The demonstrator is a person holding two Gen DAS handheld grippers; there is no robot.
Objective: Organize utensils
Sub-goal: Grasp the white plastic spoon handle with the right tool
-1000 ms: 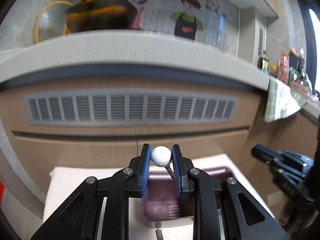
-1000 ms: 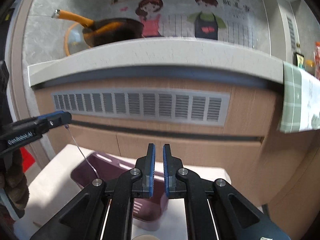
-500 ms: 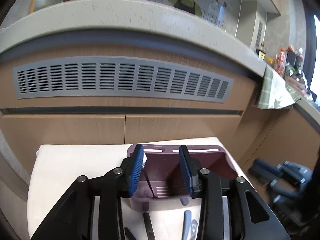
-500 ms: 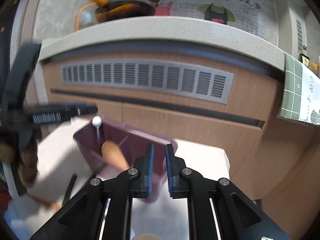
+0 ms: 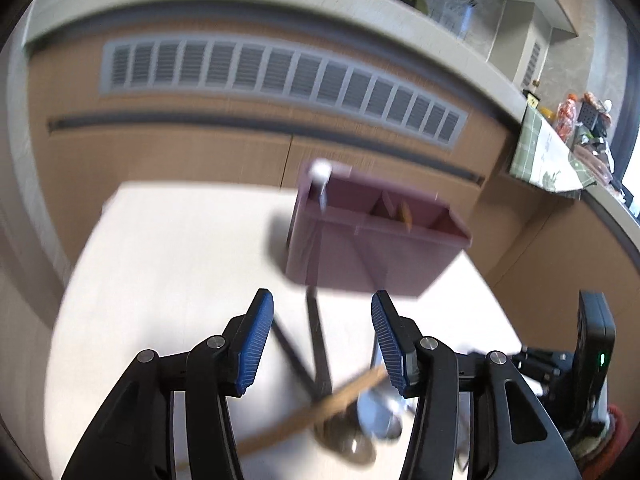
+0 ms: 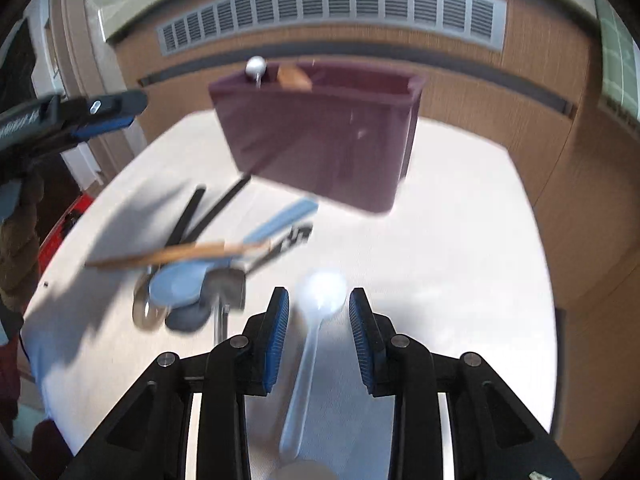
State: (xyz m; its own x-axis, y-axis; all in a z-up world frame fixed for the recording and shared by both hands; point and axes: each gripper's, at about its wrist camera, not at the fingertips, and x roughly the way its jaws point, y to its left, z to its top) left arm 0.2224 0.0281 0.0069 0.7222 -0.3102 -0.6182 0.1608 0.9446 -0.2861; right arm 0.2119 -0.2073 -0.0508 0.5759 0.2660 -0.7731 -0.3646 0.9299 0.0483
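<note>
Maroon caddy (image 6: 320, 136), white spoon (image 6: 312, 336), pale blue spoon (image 6: 224, 260), blue ribbed pads (image 6: 277, 340) on black tongs (image 6: 318, 338).

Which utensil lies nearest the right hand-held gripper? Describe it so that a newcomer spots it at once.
Start at the purple caddy on the white table. Nearer the camera, between the fingers of the open right hand-held gripper, lies a white plastic spoon. It lies alone, apart from the heap of utensils to its left.
</note>
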